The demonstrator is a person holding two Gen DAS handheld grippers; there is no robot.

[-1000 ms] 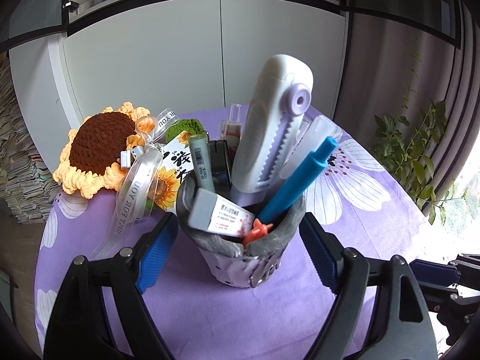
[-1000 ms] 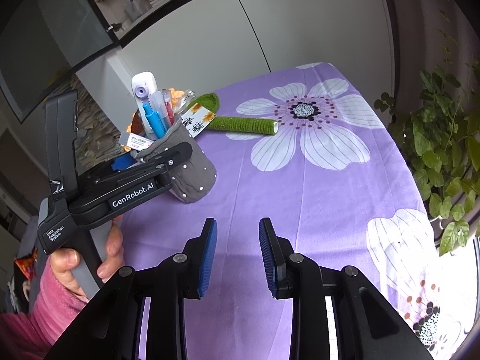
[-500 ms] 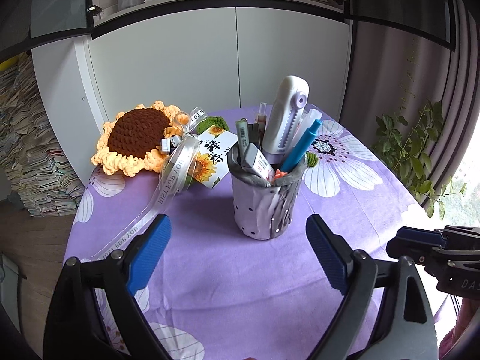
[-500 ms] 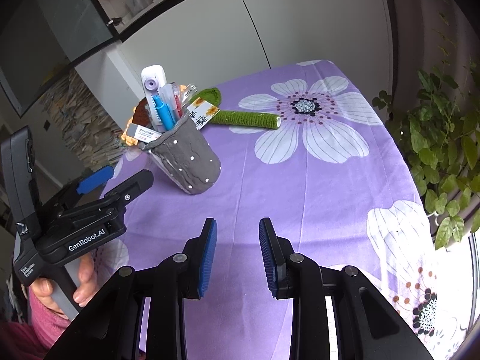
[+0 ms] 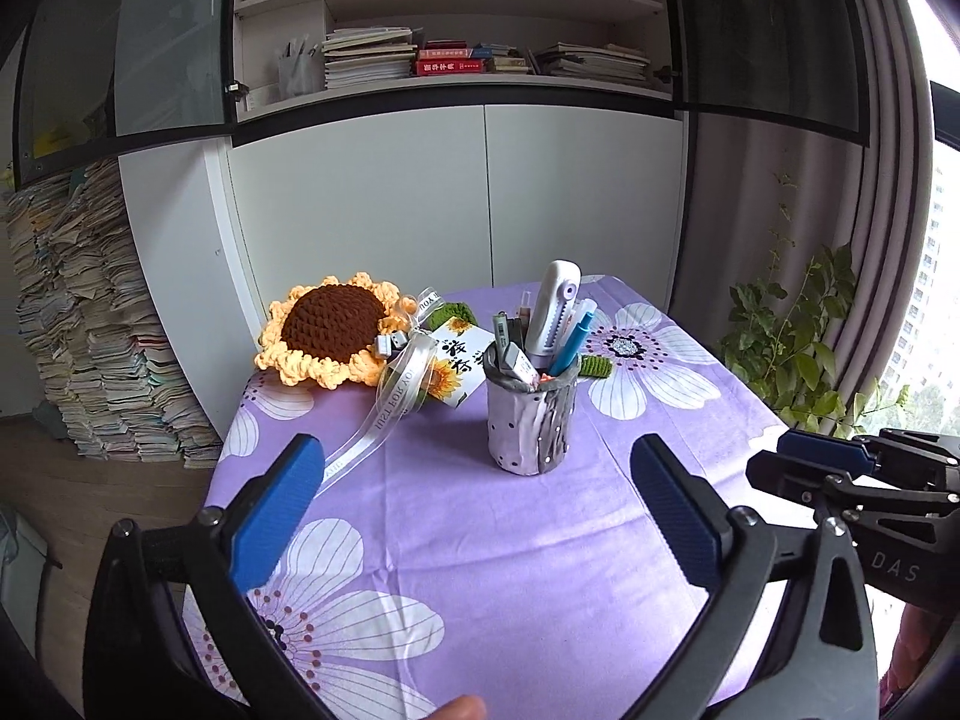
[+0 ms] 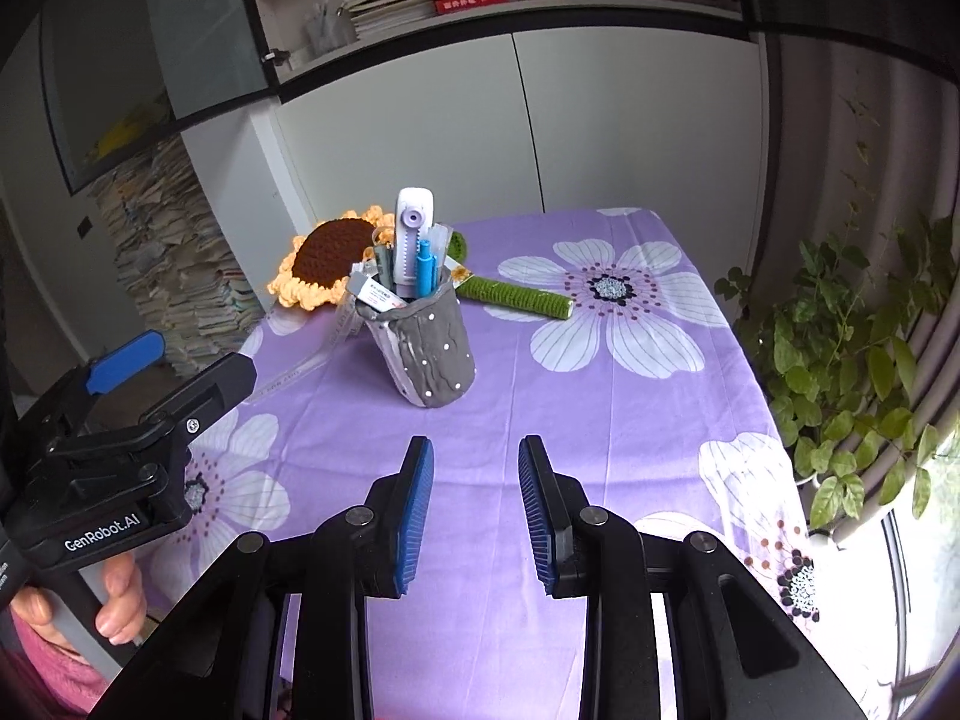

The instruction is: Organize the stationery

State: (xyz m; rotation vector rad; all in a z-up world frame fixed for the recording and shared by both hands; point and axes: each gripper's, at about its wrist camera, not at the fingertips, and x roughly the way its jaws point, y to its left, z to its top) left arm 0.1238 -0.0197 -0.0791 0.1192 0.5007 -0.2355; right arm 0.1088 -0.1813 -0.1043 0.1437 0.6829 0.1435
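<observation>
Standing upright on the table point(image 5: 516, 546), the grey cup point(image 5: 531, 423) has a lumpy, hand-moulded wall dotted with small white studs; in the right wrist view it leans slightly. Crammed into it are a tall white rounded cutter point(image 5: 555, 306) with a toothed edge and a lilac dial, a blue pen point(image 5: 570, 342), a flat eraser point(image 5: 519, 363) in a paper sleeve and a few thinner sticks. Just behind sit a crocheted sunflower point(image 5: 333, 330) with a brown knobbly centre and yellow ruffled petals, a sheer ribbon point(image 5: 390, 402) and a fuzzy green stem point(image 6: 519, 297). A smooth purple cloth printed with large white flowers covers the table.

Both grippers hang well short of the cup. The left gripper point(image 5: 474, 507) has just been opening and stands spread wide with nothing between its ribbed blue pads. The right gripper point(image 6: 474, 507) is narrowly parted and empty.

White cabinet doors point(image 5: 480, 198), shelved books point(image 5: 444, 63), a paper stack point(image 5: 90, 324) and a leafy plant point(image 5: 792, 342) ring the room.
</observation>
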